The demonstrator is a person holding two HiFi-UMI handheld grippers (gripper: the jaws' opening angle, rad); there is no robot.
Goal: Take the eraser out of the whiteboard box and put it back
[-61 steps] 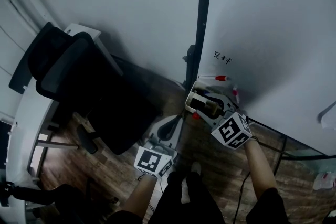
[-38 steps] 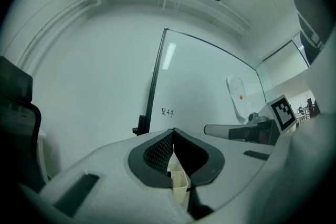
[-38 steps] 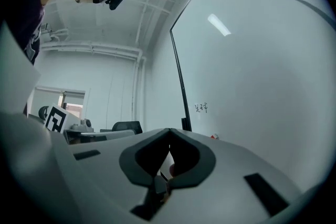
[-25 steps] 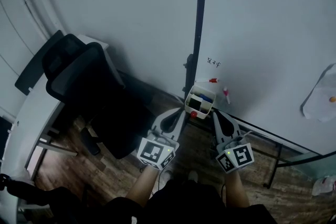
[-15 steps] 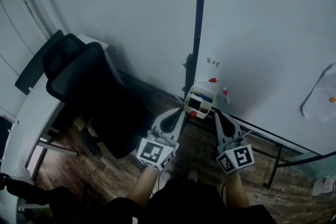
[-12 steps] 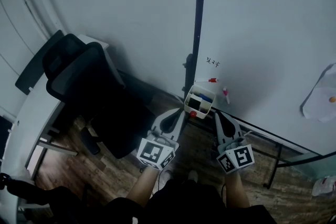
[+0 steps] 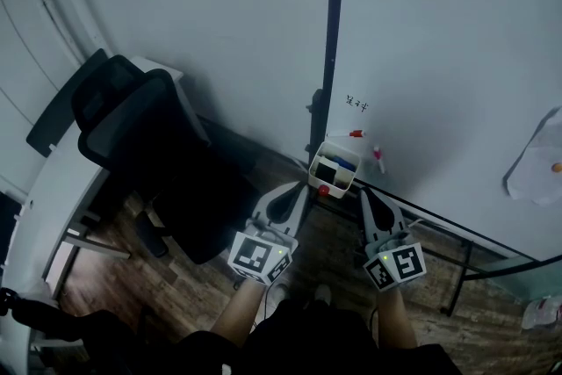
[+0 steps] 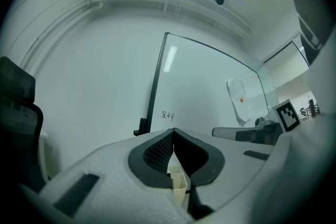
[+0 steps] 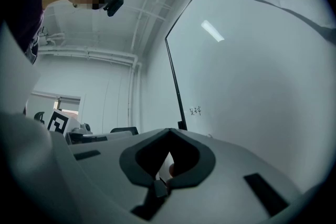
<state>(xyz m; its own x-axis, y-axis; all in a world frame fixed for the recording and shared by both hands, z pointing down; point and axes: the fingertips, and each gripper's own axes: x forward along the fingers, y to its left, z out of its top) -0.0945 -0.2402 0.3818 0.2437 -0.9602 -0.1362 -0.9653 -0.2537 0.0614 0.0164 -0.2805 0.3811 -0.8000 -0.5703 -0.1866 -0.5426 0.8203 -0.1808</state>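
Eraser point(image 7: 327, 164) lies inside the whiteboard box point(image 7: 318, 180), so the task looks done; left gripper point(image 7: 304, 187) and right gripper point(image 7: 362, 190) are closed, empty, nearer.

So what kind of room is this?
Probably an office or a meeting room. There is a big whiteboard with a small white box fixed at its lower corner, and a black swivel chair next to a white desk.
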